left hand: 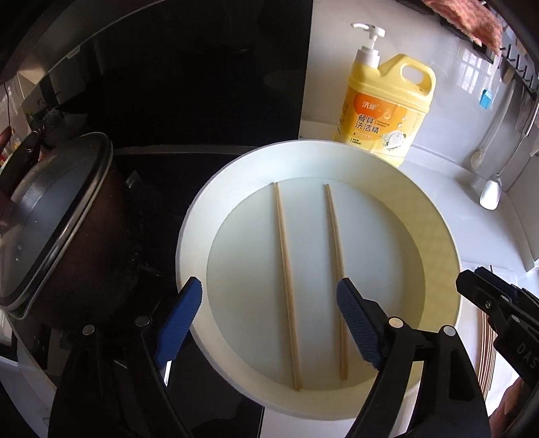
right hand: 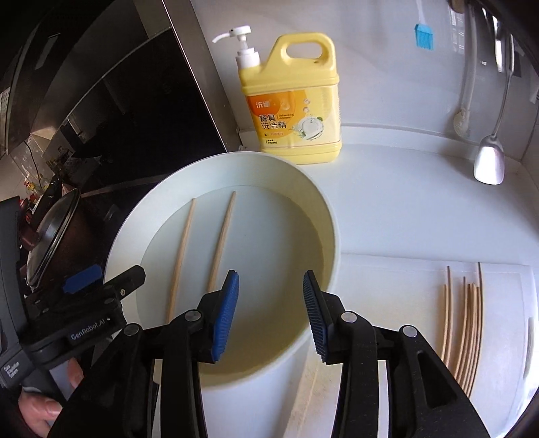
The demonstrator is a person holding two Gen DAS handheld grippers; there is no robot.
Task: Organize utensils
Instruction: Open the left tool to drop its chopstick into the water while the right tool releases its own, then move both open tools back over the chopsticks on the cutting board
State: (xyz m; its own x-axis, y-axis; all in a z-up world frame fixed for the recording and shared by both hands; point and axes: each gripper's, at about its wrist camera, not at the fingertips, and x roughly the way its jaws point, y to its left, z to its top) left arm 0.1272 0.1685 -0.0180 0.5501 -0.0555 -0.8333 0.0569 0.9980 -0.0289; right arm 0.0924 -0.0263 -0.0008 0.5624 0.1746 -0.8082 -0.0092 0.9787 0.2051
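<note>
The white worktop (right hand: 404, 209) carries everything, with a dark glossy hob (left hand: 188, 101) taking up its left part. On the hob side stands a dark pot with a glass lid (left hand: 57, 215), tilted in the fisheye view. Just beside it sits a large white round basin (left hand: 198, 215), its floor pale and bare apart from two wooden chopsticks (left hand: 286, 279) lying apart from each other, roughly parallel, tips pointing away from the cameras. Behind the basin, near the wall, stands a yellow dish-soap bottle (right hand: 293, 111) with a white pump. To the right of the basin lies a white cutting board (right hand: 404, 303), and on it a bundle of chopsticks (right hand: 463, 323) lies side by side, close together. A metal spatula (right hand: 490, 161) and a blue silicone brush (right hand: 423, 32) hang at the wall on the right.

The left hand-held gripper (left hand: 269, 323) hovers over the near rim of the basin, its blue pads wide apart and holding nothing; both loose chopsticks show between its fingers. The right hand-held gripper (right hand: 271, 316) hangs over the basin's right near edge, fingers moderately spread and likewise holding nothing.
</note>
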